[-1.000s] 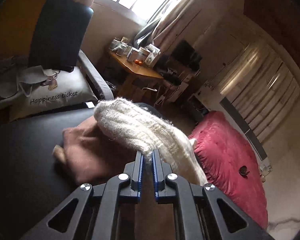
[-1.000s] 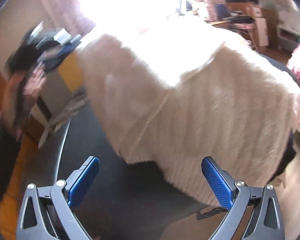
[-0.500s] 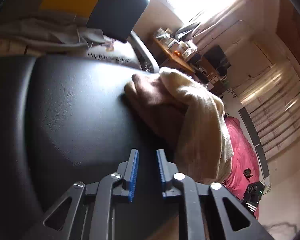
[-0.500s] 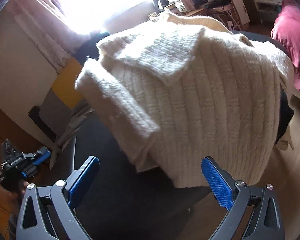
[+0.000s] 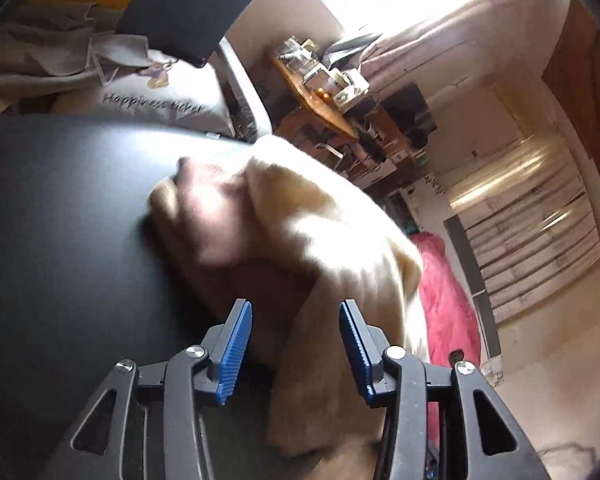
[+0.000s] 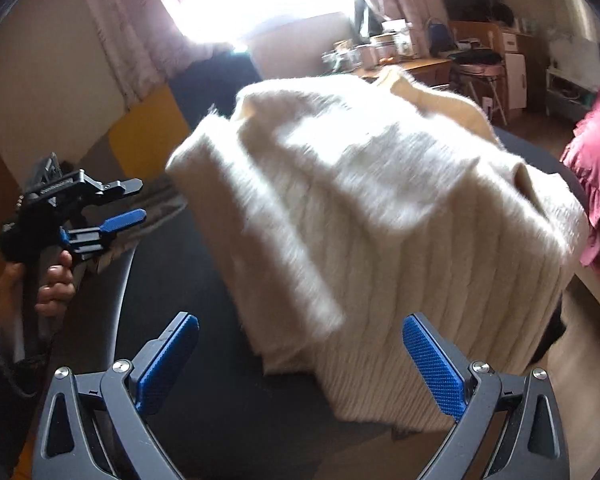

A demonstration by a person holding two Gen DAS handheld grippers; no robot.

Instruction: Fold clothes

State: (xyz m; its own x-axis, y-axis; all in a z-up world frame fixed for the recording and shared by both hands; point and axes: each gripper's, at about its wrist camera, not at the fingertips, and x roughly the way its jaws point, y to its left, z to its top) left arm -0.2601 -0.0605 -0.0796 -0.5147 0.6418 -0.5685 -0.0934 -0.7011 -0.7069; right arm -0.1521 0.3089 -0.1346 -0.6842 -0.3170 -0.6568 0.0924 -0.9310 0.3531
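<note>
cream sweater [image 6: 380, 216] heaped over desk [image 5: 60, 220] far-right edge, atop brownish garment [image 5: 216, 220], likely stacked | left gripper [image 5: 296, 354] fingers opening, nothing between | right gripper [image 6: 300, 364] fingers spread, empty, clear

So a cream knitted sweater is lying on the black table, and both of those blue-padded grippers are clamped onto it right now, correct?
Not quite. The cream sweater does lie on the black table, but neither gripper clamps it. The right wrist view shows the right gripper wide open short of it; the left gripper is opening, pads clear of the cloth.
</note>
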